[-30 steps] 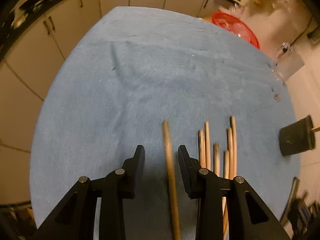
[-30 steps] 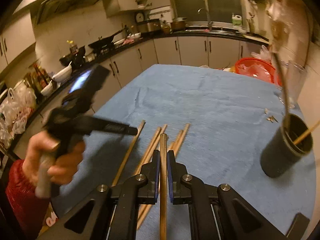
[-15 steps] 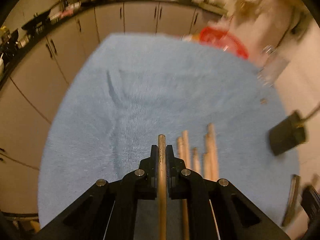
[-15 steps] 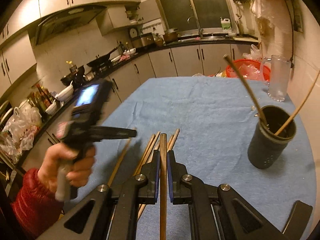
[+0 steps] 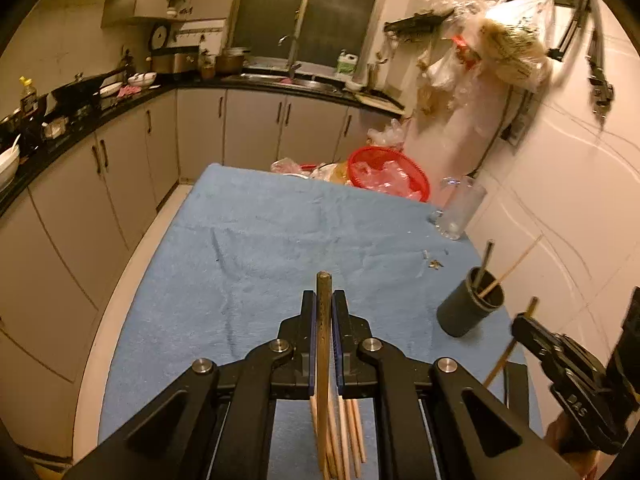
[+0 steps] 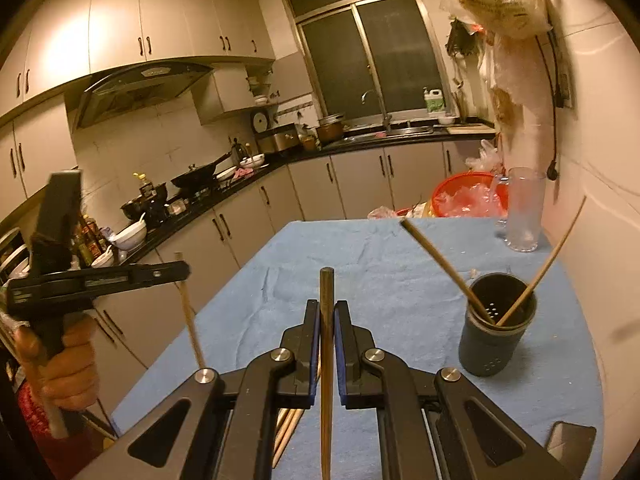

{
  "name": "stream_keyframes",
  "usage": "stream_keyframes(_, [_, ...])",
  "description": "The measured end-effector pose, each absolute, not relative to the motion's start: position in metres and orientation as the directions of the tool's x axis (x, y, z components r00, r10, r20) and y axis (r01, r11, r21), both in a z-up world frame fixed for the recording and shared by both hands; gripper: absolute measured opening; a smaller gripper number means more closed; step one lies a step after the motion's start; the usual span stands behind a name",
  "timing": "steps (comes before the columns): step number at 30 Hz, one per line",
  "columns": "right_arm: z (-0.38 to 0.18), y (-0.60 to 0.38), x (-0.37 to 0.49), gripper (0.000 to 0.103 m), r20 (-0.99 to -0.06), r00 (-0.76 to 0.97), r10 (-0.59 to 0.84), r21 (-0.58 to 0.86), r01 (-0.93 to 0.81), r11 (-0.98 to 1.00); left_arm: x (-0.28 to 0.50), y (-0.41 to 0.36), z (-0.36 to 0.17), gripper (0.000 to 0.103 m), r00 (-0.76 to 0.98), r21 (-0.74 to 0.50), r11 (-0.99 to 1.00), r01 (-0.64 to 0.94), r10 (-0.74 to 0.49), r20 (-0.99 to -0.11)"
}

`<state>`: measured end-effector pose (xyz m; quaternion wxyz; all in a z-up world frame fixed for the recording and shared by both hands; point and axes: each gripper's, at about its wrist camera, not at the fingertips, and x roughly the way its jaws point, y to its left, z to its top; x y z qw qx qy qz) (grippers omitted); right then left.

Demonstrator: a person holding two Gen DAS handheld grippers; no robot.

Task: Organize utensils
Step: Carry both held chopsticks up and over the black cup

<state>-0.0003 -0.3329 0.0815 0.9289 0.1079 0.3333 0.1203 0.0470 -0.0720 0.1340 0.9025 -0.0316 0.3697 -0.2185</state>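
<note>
My left gripper (image 5: pixel 323 304) is shut on a wooden chopstick (image 5: pixel 323 344) and holds it lifted above the blue cloth. My right gripper (image 6: pixel 327 314) is shut on another wooden chopstick (image 6: pixel 327 360), also raised. Several loose chopsticks (image 5: pixel 348 432) lie on the cloth under the left gripper; they also show in the right wrist view (image 6: pixel 288 428). A dark cylindrical holder (image 6: pixel 496 324) stands at the right with two sticks leaning in it; it also shows in the left wrist view (image 5: pixel 470 306). The left gripper appears at the left of the right wrist view (image 6: pixel 176 272) with its chopstick hanging down.
The table carries a blue towel (image 5: pixel 280 240). A clear glass jug (image 5: pixel 458 208) and a red basket (image 5: pixel 390 172) stand at the far end. A dark flat object (image 6: pixel 570 438) lies near the right front edge. Kitchen cabinets (image 5: pixel 120 168) run along the left.
My left gripper closed on a chopstick and lifted it off the cloth, tilting up. My right gripper rose with its chopstick and now sits nearer the holder.
</note>
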Motion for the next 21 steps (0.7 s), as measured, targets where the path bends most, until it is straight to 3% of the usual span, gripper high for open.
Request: stream_keyframes(21, [0.09,-0.36,-0.012,0.007,-0.553,0.796,0.247,0.317,-0.074,0.946,0.042,-0.094,0.145,0.007,0.622,-0.224,0.879,0.421,-0.46,-0.634])
